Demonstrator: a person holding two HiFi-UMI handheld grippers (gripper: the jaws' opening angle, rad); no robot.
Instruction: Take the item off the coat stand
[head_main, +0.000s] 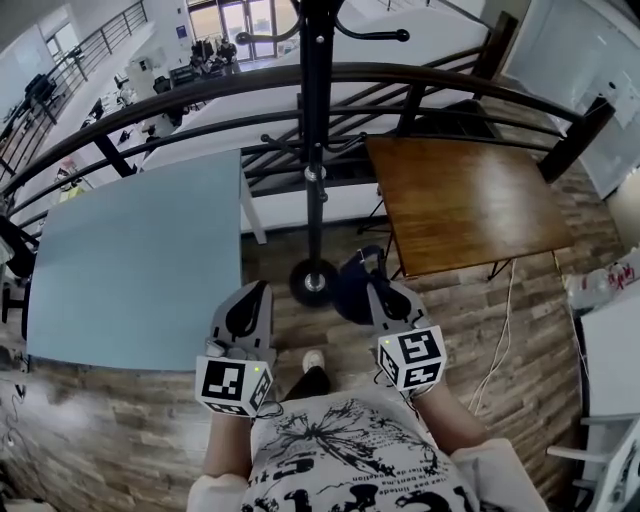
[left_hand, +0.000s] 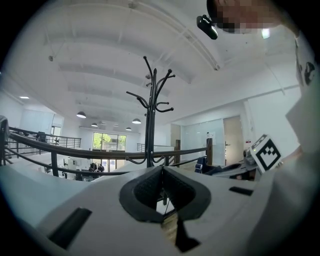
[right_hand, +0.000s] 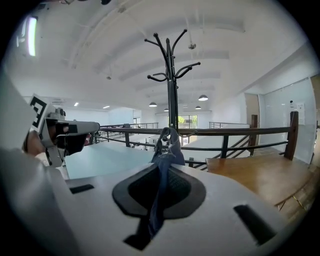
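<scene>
The black coat stand (head_main: 316, 150) rises straight ahead, its round base (head_main: 313, 282) on the wood floor; its hooks (right_hand: 172, 55) look bare in both gripper views. A dark blue fabric item (head_main: 352, 285) hangs from my right gripper (head_main: 383, 288), off the stand and just right of the base. In the right gripper view the blue cloth (right_hand: 167, 150) runs up between the jaws, which are shut on it. My left gripper (head_main: 255, 290) is level with the right one, left of the base. Its jaws meet with nothing between them in the left gripper view, where the stand (left_hand: 150, 115) stands ahead.
A light blue table (head_main: 140, 260) lies to the left and a brown wooden table (head_main: 470, 200) to the right of the stand. A black curved railing (head_main: 200, 90) runs behind them. A white cable (head_main: 500, 330) trails on the floor at the right, near white furniture (head_main: 610, 350).
</scene>
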